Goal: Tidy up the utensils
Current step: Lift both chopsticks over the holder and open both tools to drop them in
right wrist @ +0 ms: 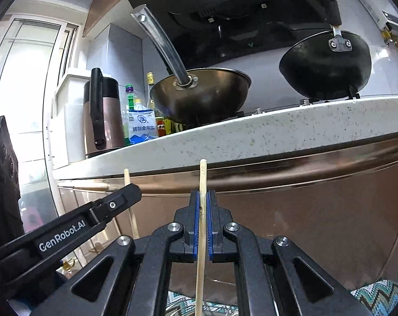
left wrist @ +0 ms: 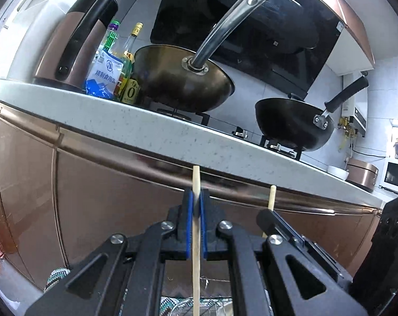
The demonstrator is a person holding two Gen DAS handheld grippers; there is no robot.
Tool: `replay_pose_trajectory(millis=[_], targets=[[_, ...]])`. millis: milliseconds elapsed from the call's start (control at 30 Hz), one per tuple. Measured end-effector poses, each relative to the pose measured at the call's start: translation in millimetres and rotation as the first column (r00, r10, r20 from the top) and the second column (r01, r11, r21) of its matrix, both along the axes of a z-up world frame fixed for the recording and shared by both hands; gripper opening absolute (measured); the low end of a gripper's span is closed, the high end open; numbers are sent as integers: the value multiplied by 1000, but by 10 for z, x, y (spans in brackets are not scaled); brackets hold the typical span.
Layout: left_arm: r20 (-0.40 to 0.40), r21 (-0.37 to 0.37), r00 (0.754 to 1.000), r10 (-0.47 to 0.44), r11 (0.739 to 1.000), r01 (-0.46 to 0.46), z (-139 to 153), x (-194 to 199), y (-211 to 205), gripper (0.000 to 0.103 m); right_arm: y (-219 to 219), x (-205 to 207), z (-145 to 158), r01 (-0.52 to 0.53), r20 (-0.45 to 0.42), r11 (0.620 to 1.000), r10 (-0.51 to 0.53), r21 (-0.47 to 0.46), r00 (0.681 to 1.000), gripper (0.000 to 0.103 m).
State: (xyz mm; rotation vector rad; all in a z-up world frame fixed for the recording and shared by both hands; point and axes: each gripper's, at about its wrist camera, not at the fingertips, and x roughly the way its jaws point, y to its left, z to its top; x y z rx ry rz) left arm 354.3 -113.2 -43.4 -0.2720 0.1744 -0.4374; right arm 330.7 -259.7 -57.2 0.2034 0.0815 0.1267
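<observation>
Kitchen cabinets in a coppery brown run under a pale speckled table that carries two woks on a stove, a brown kettle and a few bottles. Both grippers sit below the table edge, pointing roughly level at the cabinet fronts. The left gripper has its fingers clamped on a chopstick, which stands upright with a short tip above the pads and a long tail below. The right gripper is clamped the same way on a second chopstick. The two grippers are close side by side. The risk, I judge, is that either long tail knocks the cabinet or the other gripper and pivots in the narrow pads, or slips out altogether.
</observation>
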Motion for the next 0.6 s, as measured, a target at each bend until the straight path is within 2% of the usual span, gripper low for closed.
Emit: replay_pose_trajectory(millis=[267,467,533,600], targets=[[33,8,999,32,999,-32,-109,25,-62,5,-63,86,-137,14,7,1000,-14,8,1000,5],[-1,20,1000,26,999,-26,-263,57,-32,7,-49,-28,-241,14,0,1000,-14,-17,1000,6],[-2,27,1000,25,999,-25,-261,32,-27,12,-40,-105,-221,5,6,1000,-5,-26,1000,9],[-2,24,1000,27,999,-27,-229,-12,7,18,-36,-182,-183,3,11,999,-2,-34,1000,18]])
